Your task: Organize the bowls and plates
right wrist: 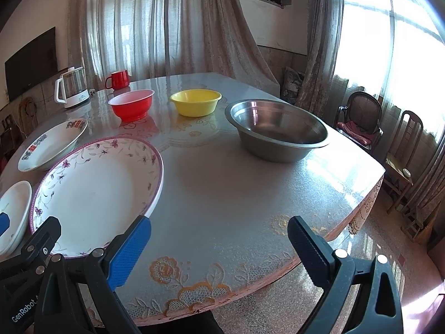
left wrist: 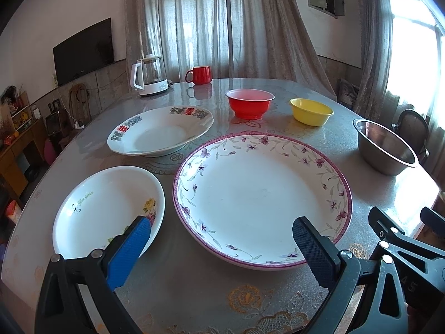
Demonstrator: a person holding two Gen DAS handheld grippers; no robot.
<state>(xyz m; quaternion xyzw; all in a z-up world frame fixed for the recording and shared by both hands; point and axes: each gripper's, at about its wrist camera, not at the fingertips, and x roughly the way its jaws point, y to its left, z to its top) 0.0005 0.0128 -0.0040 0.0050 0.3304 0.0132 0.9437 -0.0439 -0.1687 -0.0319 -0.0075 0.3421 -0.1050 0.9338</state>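
Observation:
Three plates lie on the table: a large purple-flowered plate (left wrist: 261, 197) (right wrist: 94, 192), a small white plate with a yellow flower (left wrist: 108, 211) (right wrist: 12, 211), and a white plate with red characters (left wrist: 160, 130) (right wrist: 52, 143). Behind them stand a red bowl (left wrist: 249, 103) (right wrist: 132, 104), a yellow bowl (left wrist: 311, 111) (right wrist: 195, 101) and a steel bowl (left wrist: 385, 146) (right wrist: 276, 129). My left gripper (left wrist: 219, 236) is open over the near edges of the small and large plates. My right gripper (right wrist: 219, 236) is open above bare table, right of the large plate.
A white kettle (left wrist: 148, 76) (right wrist: 71, 87) and a red mug (left wrist: 198, 74) (right wrist: 119, 79) stand at the table's far side. The table edge (right wrist: 361, 208) curves close on the right, with chairs (right wrist: 358, 122) beyond it. Curtains hang behind.

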